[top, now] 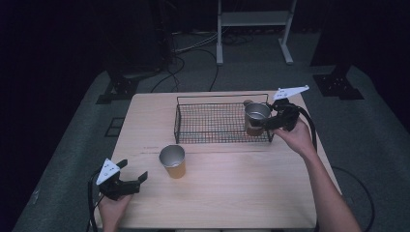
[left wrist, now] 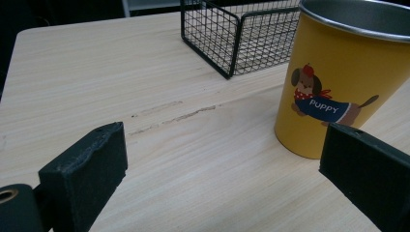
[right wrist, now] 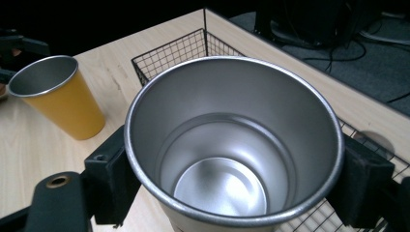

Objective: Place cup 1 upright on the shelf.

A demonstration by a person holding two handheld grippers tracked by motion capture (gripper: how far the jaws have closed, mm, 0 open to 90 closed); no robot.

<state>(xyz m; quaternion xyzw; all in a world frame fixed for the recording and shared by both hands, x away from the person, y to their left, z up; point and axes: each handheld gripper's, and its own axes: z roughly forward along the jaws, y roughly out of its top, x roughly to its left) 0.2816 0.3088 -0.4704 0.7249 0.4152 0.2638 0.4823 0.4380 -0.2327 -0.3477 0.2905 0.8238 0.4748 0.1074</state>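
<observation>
The right gripper (right wrist: 232,188) has its two black jaws pressed against opposite sides of a metal cup (right wrist: 227,159), gripping it just below the rim. The right gripper view looks straight down into this cup: a bare steel inside, a round bottom, nothing in it. The cup is upright. In the high view the right gripper (top: 265,122) holds the cup (top: 255,117) at the right end of the wire basket (top: 212,126), over or just inside its right wall; whether the cup's base rests on the basket floor cannot be told. The person's right hand (top: 296,136) grasps the gripper from the table's right side, and a cable runs back from it along the forearm.

The left gripper (left wrist: 217,174) has its jaws spread wide, with nothing between them but bare table (left wrist: 96,82). Just beyond its right jaw stands a yellow cup (left wrist: 338,82), upright, steel inside, printed with a cartoon dog and the word PUPPY. The jaws do not touch it. Behind the yellow cup is a corner of the basket (left wrist: 232,43).

In the high view the left gripper (top: 133,176) sits low near the table's front left, held by the left hand (top: 113,205). The yellow cup (top: 173,162) stands on the wood just in front of the basket's left end, near the left gripper and well apart from the right one. The table (top: 241,193) is pale wood.
</observation>
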